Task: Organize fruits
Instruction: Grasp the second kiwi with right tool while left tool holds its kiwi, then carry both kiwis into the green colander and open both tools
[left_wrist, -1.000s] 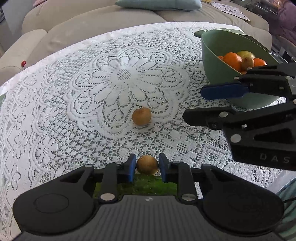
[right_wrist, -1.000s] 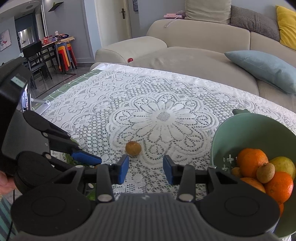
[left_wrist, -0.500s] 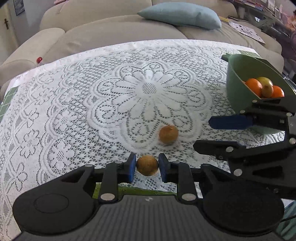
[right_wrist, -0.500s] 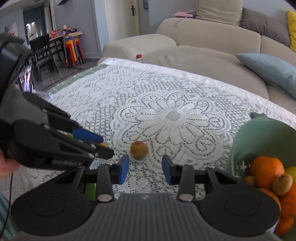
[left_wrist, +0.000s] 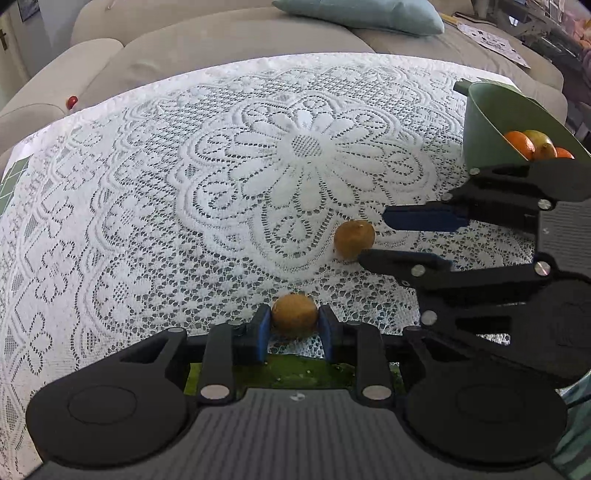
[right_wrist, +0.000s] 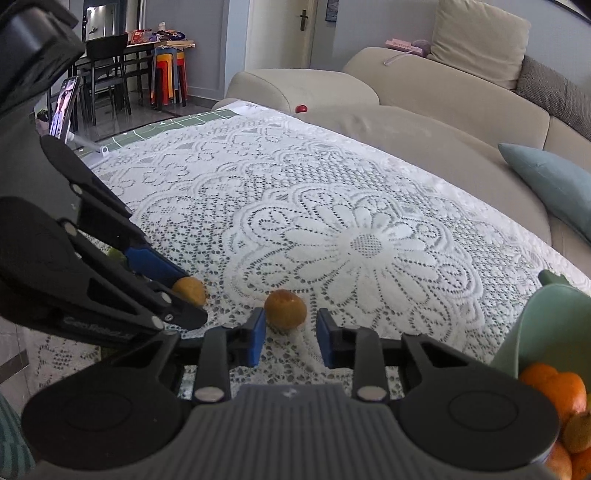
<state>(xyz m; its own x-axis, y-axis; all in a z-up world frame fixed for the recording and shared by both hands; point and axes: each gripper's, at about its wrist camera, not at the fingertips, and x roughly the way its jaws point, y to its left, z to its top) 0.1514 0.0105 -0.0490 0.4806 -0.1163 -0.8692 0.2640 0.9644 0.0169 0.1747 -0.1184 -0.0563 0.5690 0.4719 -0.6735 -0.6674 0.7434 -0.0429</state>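
Observation:
Two small brown fruits are out on the white lace tablecloth (left_wrist: 184, 221). One brown fruit (left_wrist: 294, 320) sits between the blue pads of my left gripper (left_wrist: 294, 326), which is shut on it low over the cloth; the right wrist view shows this held fruit (right_wrist: 190, 290) too. The other brown fruit (right_wrist: 285, 309) rests on the cloth at the tips of my right gripper (right_wrist: 291, 334). Its jaws are closing, and a gap still shows at the right pad. The green bowl (left_wrist: 480, 136) at the right holds oranges (right_wrist: 557, 387) and other fruit.
A beige sofa (right_wrist: 424, 122) with a teal cushion (left_wrist: 362, 14) runs behind the table. A small red ball (left_wrist: 72, 100) lies on it. Chairs and stools (right_wrist: 166, 77) stand far left. A bright green patch (left_wrist: 295, 373) shows beneath my left gripper.
My right gripper has come down to the loose fruit and narrowed its jaws around it. The left gripper has kept its fruit and shifted a little across the cloth.

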